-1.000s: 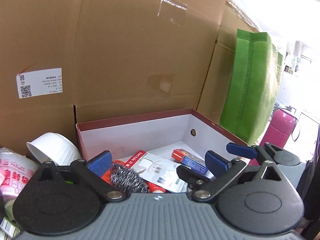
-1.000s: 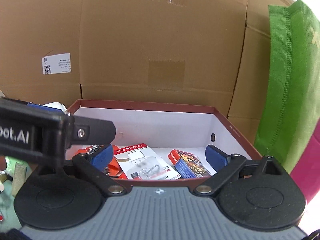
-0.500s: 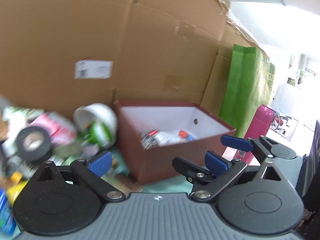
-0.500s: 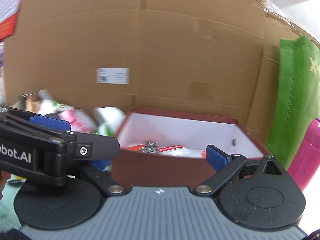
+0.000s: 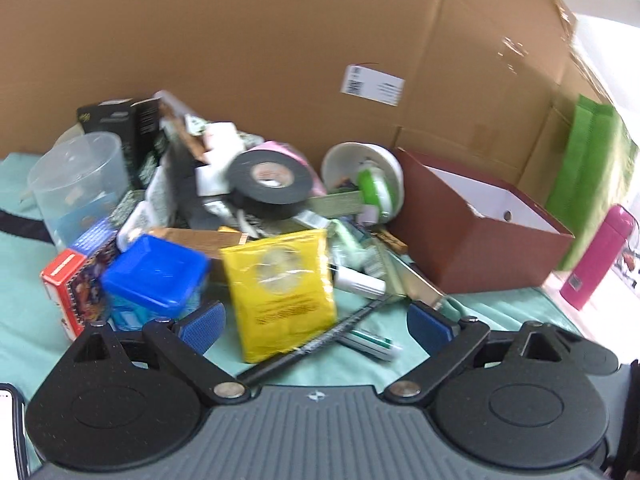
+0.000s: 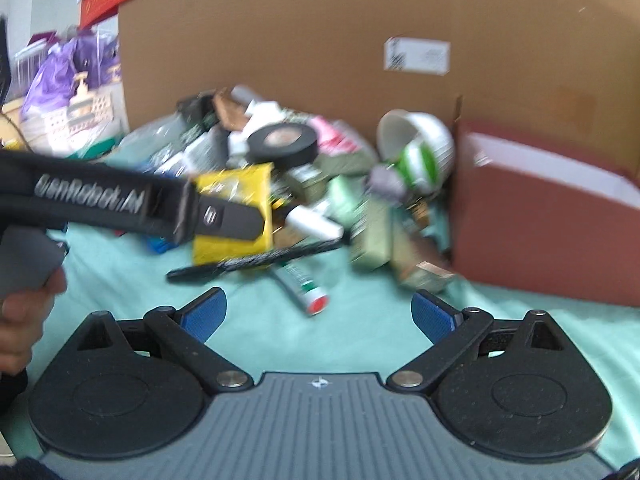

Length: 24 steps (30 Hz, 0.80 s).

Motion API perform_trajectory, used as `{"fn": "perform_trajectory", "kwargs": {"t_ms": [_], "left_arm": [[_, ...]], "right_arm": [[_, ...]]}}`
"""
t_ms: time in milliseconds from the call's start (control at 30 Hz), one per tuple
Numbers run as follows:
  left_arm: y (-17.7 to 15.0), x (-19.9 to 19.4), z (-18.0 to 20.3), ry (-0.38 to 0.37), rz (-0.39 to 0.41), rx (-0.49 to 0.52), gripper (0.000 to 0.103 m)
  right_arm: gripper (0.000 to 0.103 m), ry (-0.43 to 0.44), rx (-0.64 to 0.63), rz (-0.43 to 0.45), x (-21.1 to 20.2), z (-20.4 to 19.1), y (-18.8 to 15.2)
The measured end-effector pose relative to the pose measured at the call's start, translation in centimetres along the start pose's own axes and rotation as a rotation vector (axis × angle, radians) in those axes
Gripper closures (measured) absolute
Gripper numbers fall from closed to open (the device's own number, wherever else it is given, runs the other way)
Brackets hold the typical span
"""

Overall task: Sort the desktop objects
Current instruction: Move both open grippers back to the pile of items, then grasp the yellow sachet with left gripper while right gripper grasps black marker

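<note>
left gripper (image 5: 314,322) open; yellow packet (image 5: 280,288) between fingers, beyond tips

Right claw (image 6: 319,316) spread wide, empty, hovering over teal-covered bench (image 6: 360,340). Left claw (image 6: 224,218) reaches in from the left across a yellow packet (image 6: 240,184); its tips can't be made out. Cluttered pile ahead, blurred: black tape roll (image 6: 282,142) on top, white bowl (image 6: 416,140) tipped on its side just beside the maroon box (image 6: 548,240), black pen (image 6: 256,262) lying near a white tube with a red cap (image 6: 304,286). Cardboard wall (image 6: 320,32) behind.
</note>
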<state>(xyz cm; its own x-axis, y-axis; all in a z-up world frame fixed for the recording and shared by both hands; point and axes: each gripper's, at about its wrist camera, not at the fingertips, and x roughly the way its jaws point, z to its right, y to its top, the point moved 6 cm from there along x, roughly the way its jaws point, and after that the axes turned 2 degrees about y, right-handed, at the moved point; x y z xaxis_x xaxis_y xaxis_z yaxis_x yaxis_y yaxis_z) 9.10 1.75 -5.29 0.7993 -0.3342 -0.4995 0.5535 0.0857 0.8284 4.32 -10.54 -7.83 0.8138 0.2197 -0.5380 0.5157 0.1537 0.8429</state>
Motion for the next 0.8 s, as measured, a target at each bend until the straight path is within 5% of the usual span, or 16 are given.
{"fn": "perform_trajectory", "kwargs": {"t_ms": [267, 533, 733, 800], "left_arm": [[0.1, 2.5, -1.6, -0.041, -0.070, -0.038, 0.023], [-0.2, 4.4, -2.6, -0.051, -0.131, -0.104, 0.026], [0.0, 4.8, -3.1, -0.078, -0.158, -0.111, 0.076], [-0.1, 4.7, -3.1, -0.105, -0.163, -0.117, 0.081]], "right_arm": [[0.016, 0.048, -0.002, -0.012, 2.5, -1.8, 0.8], [0.032, 0.072, 0.018, -0.049, 4.3, -0.1, 1.3], [0.032, 0.145, 0.042, -0.029, 5.1, -0.4, 2.1], [0.033, 0.152, 0.064, -0.028, 5.5, -0.2, 2.1]]}}
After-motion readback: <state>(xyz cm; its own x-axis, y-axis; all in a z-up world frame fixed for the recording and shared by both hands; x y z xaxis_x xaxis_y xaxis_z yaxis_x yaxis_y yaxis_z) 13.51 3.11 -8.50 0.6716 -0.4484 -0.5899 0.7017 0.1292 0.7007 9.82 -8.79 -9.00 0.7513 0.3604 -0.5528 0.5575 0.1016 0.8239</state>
